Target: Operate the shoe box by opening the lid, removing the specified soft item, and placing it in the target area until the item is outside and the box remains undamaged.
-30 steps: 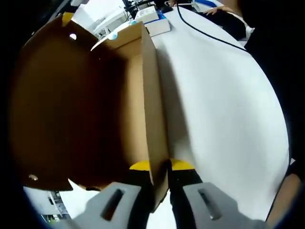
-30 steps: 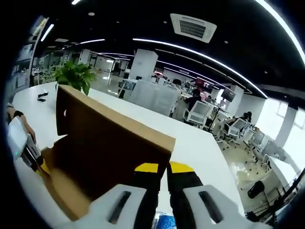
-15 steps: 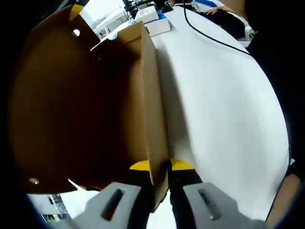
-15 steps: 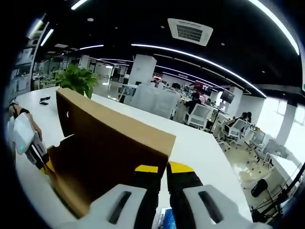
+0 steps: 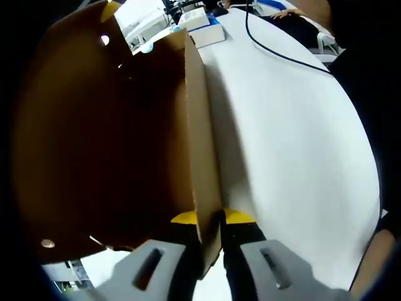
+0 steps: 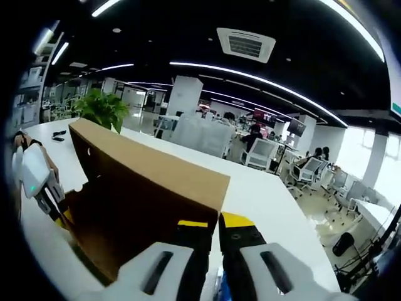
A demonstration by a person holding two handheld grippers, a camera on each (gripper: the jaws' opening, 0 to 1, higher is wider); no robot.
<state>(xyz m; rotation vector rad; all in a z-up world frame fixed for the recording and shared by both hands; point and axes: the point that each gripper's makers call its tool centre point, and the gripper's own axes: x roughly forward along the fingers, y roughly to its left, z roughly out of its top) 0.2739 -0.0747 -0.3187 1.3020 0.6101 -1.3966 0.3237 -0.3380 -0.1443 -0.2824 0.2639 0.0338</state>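
Note:
A brown cardboard shoe box sits on the white table (image 5: 294, 138). My left gripper (image 5: 212, 218) is shut on the box's upright side wall (image 5: 199, 157), one jaw inside and one outside. The hinged lid (image 5: 81, 138) stands raised to the left of that wall, and the box's inside is dark, so I cannot make out any item. In the right gripper view my right gripper (image 6: 216, 224) is shut on the lid's free edge, with the lid (image 6: 138, 194) held up. The left gripper (image 6: 61, 217) shows at the box's far left end.
A black cable (image 5: 282, 53) crosses the table top, beside a white and blue box (image 5: 200, 25). A person's arm (image 5: 373, 257) is at the lower right. Beyond the table are a potted plant (image 6: 100, 106) and office chairs (image 6: 263, 150).
The lid has swung a little further with my right gripper on its edge; its top corner has shifted right in the left gripper view. The left gripper keeps its hold on the wall.

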